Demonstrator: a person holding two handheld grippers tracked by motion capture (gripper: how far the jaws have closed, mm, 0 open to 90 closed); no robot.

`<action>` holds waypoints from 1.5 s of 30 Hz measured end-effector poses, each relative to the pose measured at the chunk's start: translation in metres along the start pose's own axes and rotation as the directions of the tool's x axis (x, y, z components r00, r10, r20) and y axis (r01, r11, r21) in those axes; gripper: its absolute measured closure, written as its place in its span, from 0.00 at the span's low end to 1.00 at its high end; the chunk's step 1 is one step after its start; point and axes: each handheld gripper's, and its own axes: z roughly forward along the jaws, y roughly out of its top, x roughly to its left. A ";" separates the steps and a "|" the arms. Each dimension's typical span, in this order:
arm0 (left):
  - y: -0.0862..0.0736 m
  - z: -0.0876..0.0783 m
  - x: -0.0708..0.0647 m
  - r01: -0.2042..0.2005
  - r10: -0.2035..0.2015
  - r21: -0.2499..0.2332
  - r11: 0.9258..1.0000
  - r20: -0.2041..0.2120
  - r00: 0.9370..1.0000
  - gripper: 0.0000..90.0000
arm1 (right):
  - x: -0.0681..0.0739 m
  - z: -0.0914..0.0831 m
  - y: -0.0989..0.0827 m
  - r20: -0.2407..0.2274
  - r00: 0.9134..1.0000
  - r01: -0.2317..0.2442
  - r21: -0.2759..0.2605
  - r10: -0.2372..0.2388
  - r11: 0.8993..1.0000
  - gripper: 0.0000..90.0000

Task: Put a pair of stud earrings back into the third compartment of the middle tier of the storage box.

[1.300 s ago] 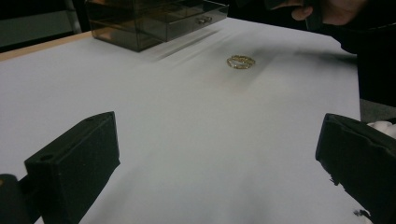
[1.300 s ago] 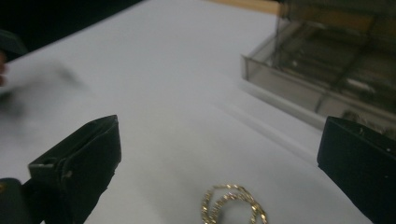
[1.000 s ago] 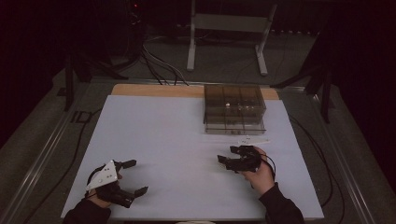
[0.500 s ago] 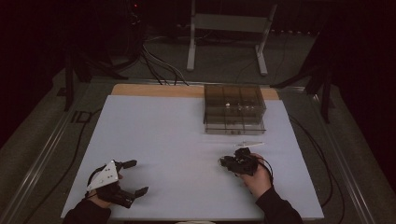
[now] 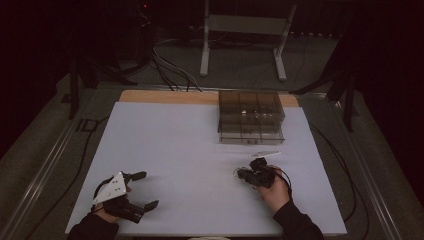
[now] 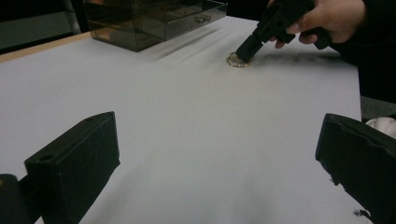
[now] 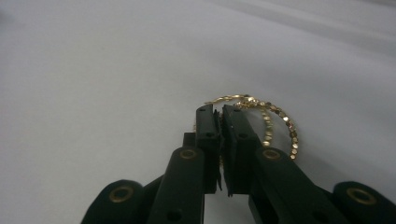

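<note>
Gold beaded chain (image 7: 275,122), coiled in loops, is pinched by the closed right hand-held gripper (image 7: 220,111).

White-topped table (image 5: 190,150) with a smoky clear drawer box (image 5: 251,117) and a gold bead chain (image 7: 275,121) on it.

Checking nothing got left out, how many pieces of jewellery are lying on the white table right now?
1: a gold bead chain, coiled on the white table in front of the smoky drawer box, at the right gripper fingers. More may sit hidden in the drawers.
</note>
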 end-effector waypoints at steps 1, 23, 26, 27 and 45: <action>0.000 0.000 0.000 -0.001 0.001 0.000 1.000 0.001 1.000 0.01 | 0.000 -0.001 0.000 0.006 1.000 0.003 -0.006 -0.002 1.000 0.96; 0.001 0.001 0.000 -0.001 0.001 -0.004 1.000 0.005 1.000 0.01 | 0.019 -0.041 0.011 0.005 0.997 0.083 -0.103 -0.083 0.991 0.96; 0.001 0.001 0.000 -0.002 0.002 -0.005 1.000 0.005 1.000 0.01 | 0.019 -0.046 0.014 0.004 0.996 0.085 -0.118 -0.085 0.989 0.96; 0.001 0.001 0.000 -0.004 0.004 -0.002 1.000 0.004 1.000 0.01 | 0.018 -0.048 0.015 0.005 0.996 0.088 -0.122 -0.088 0.989 0.96; 0.001 0.001 0.000 -0.001 0.001 -0.006 1.000 0.006 1.000 0.01 | 0.007 -0.077 0.047 0.081 0.989 0.137 -0.204 -0.123 0.969 0.96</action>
